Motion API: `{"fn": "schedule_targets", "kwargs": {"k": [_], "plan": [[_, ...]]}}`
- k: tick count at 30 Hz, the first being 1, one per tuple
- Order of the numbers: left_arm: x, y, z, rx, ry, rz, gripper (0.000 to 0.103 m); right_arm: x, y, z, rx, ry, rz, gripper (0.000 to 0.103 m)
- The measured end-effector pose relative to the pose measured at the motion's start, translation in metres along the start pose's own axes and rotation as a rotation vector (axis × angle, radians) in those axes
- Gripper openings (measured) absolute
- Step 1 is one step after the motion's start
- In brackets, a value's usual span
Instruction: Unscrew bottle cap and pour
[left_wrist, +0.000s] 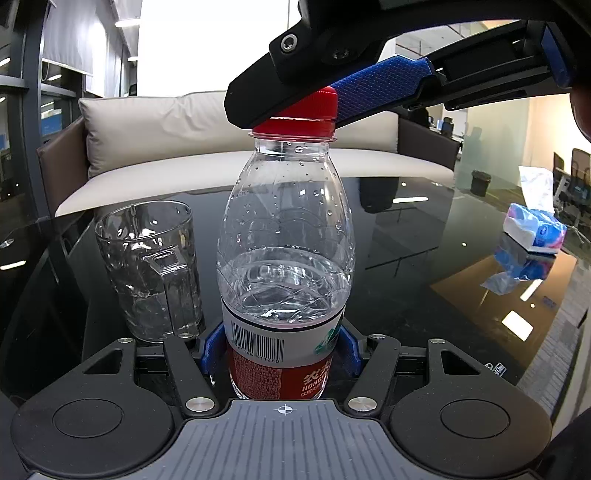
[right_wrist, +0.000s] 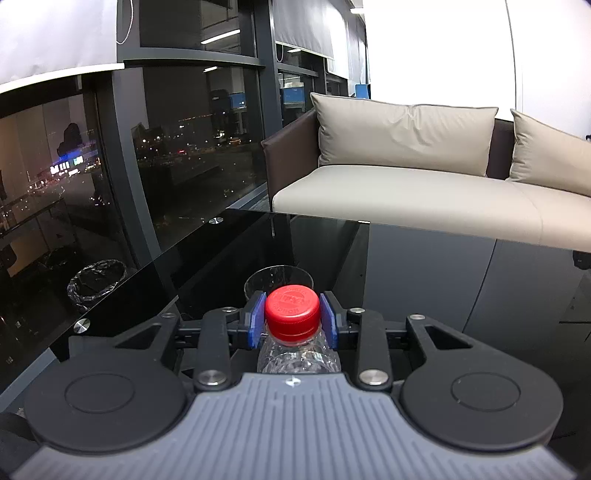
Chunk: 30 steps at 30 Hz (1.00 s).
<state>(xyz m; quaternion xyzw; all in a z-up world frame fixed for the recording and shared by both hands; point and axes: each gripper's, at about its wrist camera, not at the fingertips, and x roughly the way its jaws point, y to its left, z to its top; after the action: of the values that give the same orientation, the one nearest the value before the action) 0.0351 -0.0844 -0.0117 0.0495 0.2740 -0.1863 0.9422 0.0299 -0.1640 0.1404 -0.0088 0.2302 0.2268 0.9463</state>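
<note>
My right claw (right_wrist: 292, 319) is pinched on the red cap (right_wrist: 292, 313), one blue pad pressed to each side of it, so that a twist of my wrist should turn the cap and not just slip round it. My left claw (left_wrist: 282, 349) is clamped on the bottle (left_wrist: 286, 236) low down, over the label, and I judge that grip is there to keep the body from spinning while the top is worked loose. The bottle stands upright on the dark glass table (left_wrist: 424, 280), about half full of water, the cap on its neck. Seen from my left side, the right claw reaches in from above and to the right, its fingers bracketing the cap at the very top. The glass mug (left_wrist: 147, 269) waits just beside the bottle on its left, apart from it, handle turned toward me, ready for the pour once the cap is off.
</note>
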Motion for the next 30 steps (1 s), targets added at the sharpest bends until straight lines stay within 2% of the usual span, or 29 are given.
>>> {"fn": "schedule_targets", "kwargs": {"k": [12, 18, 21, 22, 30], "plan": [[0.000, 0.001, 0.000, 0.005, 0.000, -0.001, 0.057, 0.001, 0.003, 0.000, -0.015, -0.008, -0.020, 0.034], [0.003, -0.010, 0.004, 0.018, 0.004, 0.001, 0.057, 0.001, 0.004, 0.000, -0.019, -0.007, -0.019, 0.033], [0.003, -0.013, 0.004, 0.019, -0.001, 0.015, 0.061, 0.000, 0.004, 0.000, -0.023, -0.004, -0.017, 0.033], [0.003, -0.014, 0.003, 0.022, -0.004, 0.026, 0.065, 0.000, 0.003, 0.000, -0.019, -0.003, -0.014, 0.033], [0.005, -0.027, 0.006, 0.038, -0.016, 0.047, 0.069, 0.000, 0.002, 0.002, 0.003, 0.010, 0.007, 0.033]]}}
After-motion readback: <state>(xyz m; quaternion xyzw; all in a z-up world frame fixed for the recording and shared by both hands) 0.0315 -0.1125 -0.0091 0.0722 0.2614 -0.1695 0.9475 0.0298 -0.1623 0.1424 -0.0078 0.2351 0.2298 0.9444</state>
